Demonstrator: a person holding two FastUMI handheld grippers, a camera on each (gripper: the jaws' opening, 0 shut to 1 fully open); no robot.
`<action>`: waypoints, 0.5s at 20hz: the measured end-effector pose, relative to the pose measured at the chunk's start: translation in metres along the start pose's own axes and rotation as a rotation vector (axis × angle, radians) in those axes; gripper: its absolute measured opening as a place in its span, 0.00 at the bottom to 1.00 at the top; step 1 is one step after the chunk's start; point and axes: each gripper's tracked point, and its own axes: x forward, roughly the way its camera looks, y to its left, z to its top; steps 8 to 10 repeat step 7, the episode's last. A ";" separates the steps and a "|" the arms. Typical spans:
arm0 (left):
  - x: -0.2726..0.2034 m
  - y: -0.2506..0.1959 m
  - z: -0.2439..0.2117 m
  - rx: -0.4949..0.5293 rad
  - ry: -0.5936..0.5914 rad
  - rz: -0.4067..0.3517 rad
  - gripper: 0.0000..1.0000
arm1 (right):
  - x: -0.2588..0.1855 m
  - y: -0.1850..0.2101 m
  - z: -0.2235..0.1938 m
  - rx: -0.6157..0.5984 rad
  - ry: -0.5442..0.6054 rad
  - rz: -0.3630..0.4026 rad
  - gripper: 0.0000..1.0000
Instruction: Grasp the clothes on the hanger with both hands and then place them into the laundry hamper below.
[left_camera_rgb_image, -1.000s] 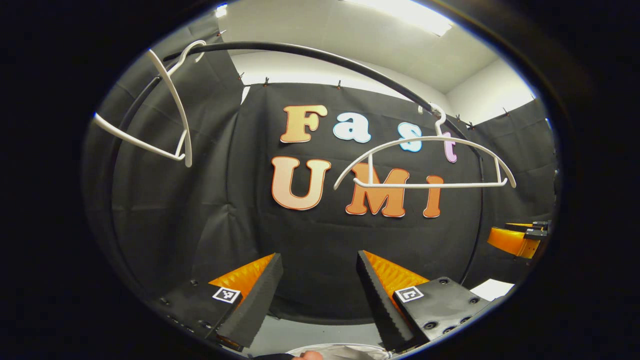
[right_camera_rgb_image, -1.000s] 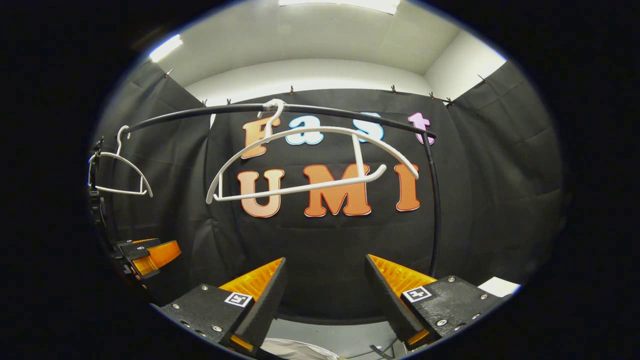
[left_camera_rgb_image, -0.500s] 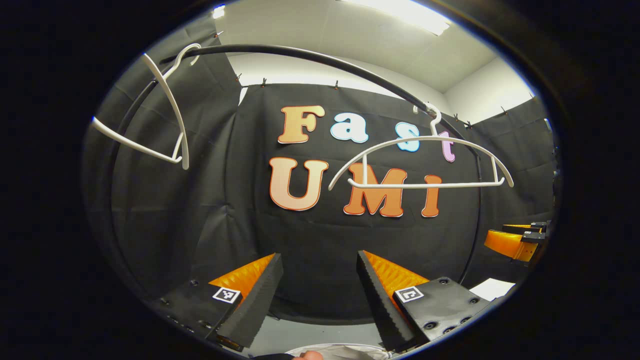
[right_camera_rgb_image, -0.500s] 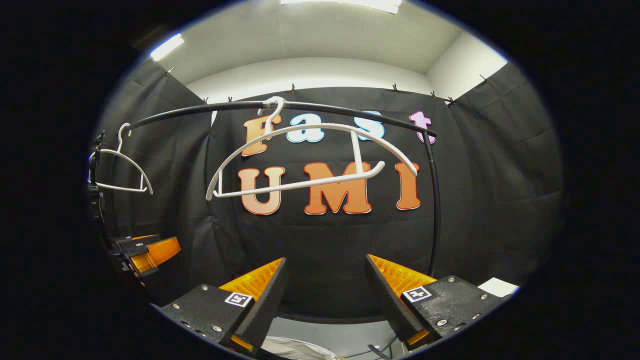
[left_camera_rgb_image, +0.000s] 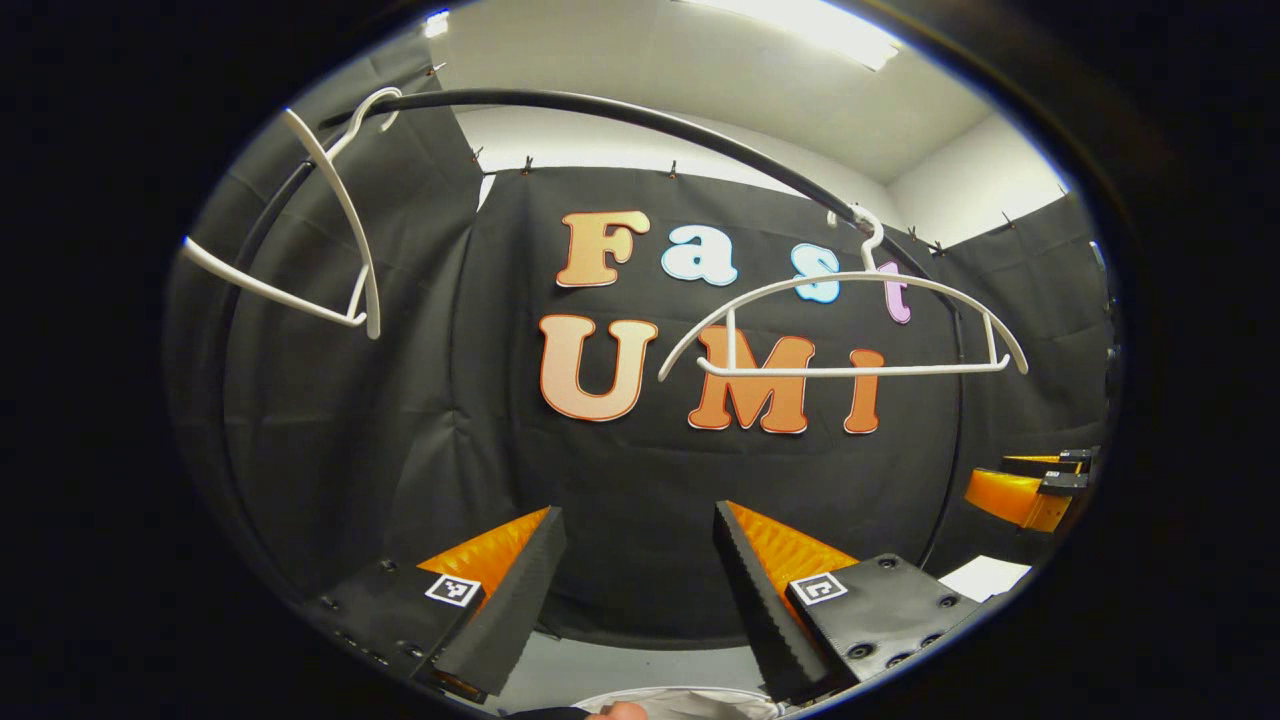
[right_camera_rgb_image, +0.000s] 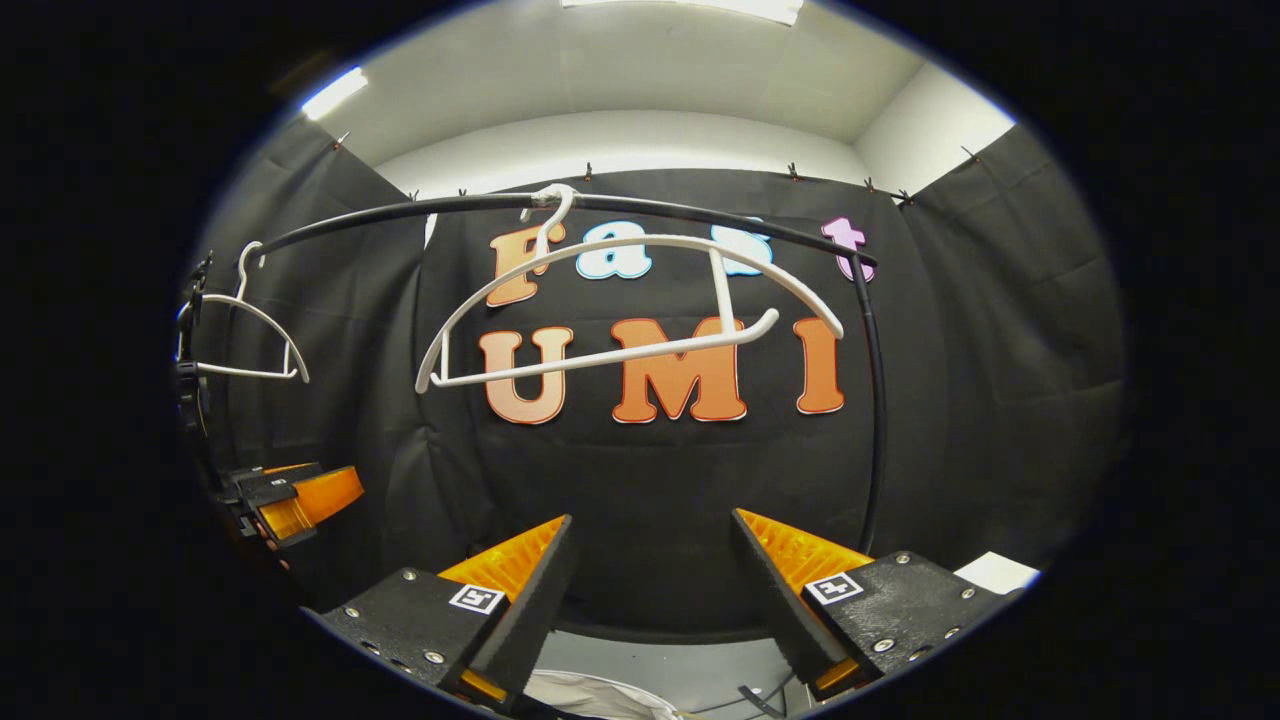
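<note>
Two bare white hangers hang on the black rail (left_camera_rgb_image: 620, 110): one at the left (left_camera_rgb_image: 340, 220), one at the right (left_camera_rgb_image: 850, 335). In the right gripper view the nearer hanger (right_camera_rgb_image: 630, 300) hangs in the middle and the other hanger (right_camera_rgb_image: 245, 340) at the far left. My left gripper (left_camera_rgb_image: 630, 600) is open with nothing between its fingers; it also shows low on the left as the left gripper (right_camera_rgb_image: 295, 495). My right gripper (right_camera_rgb_image: 650, 600) is open and empty too, and appears at the far right as the right gripper (left_camera_rgb_image: 1030, 485). White fabric (left_camera_rgb_image: 680, 702) lies below the fingers, also seen as white fabric (right_camera_rgb_image: 590, 695).
The rail's upright post (right_camera_rgb_image: 878, 420) stands right of centre. A white sheet (right_camera_rgb_image: 995, 572) lies low at the right. A fingertip of a hand (left_camera_rgb_image: 615, 711) peeks in at the bottom edge. Black cloth walls close the booth on three sides.
Both grippers stay open and have dipped slightly. The nearer hanger sits a little higher in the right gripper view and sways a bit.
</note>
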 end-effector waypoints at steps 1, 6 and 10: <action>0.000 0.000 0.001 -0.003 -0.002 -0.001 0.96 | 0.000 0.000 -0.002 0.001 0.002 0.000 0.94; 0.000 -0.001 0.001 0.001 0.001 -0.011 0.96 | -0.003 -0.002 -0.001 -0.003 0.000 -0.011 0.94; 0.001 -0.001 0.000 -0.002 0.001 -0.011 0.96 | -0.002 -0.001 -0.001 -0.003 0.001 -0.012 0.94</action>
